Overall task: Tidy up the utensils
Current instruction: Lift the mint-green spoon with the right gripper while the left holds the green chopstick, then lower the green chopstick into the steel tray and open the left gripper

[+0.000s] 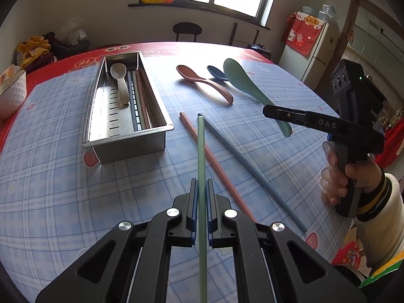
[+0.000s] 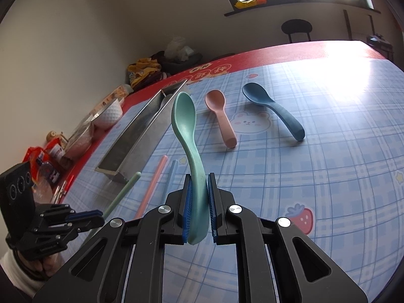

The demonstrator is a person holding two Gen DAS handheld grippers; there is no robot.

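A kitchen table under a blue plaid cloth (image 1: 63, 189) with cartoon prints is catching window light, and a rectangular metal utensil tray (image 1: 126, 136) is sitting toward its left side in the left wrist view. The tray is already holding a beige spoon (image 1: 120, 83) and several chopsticks along its right wall.

The left gripper (image 1: 202, 189) is clenching a green chopstick (image 1: 201, 151) part-way along its length, with the far tip lifted and pointing toward the tray's near end. The right gripper (image 2: 199, 194) is gripping a green spoon (image 2: 185, 123) by its handle, bowl raised above the cloth; in the left wrist view the same spoon is hanging in the air to the right of the tray.

A pink chopstick (image 1: 214, 164) and a blue-grey chopstick (image 1: 252, 174) are lying on the cloth between the grippers, and a pink spoon (image 2: 222, 118) and a blue spoon (image 2: 275, 111) are resting beyond them.

The step in hand looks like carrying both green pieces to the tray. To do it well, the chopstick probably needs swinging parallel to the tray's long side before lowering, so it is settling among the other chopsticks rather than bridging the rim. The spoon is best lowered bowl-first beside the beige one, and one hand at a time is likely safer, since both are heading for the same narrow opening.
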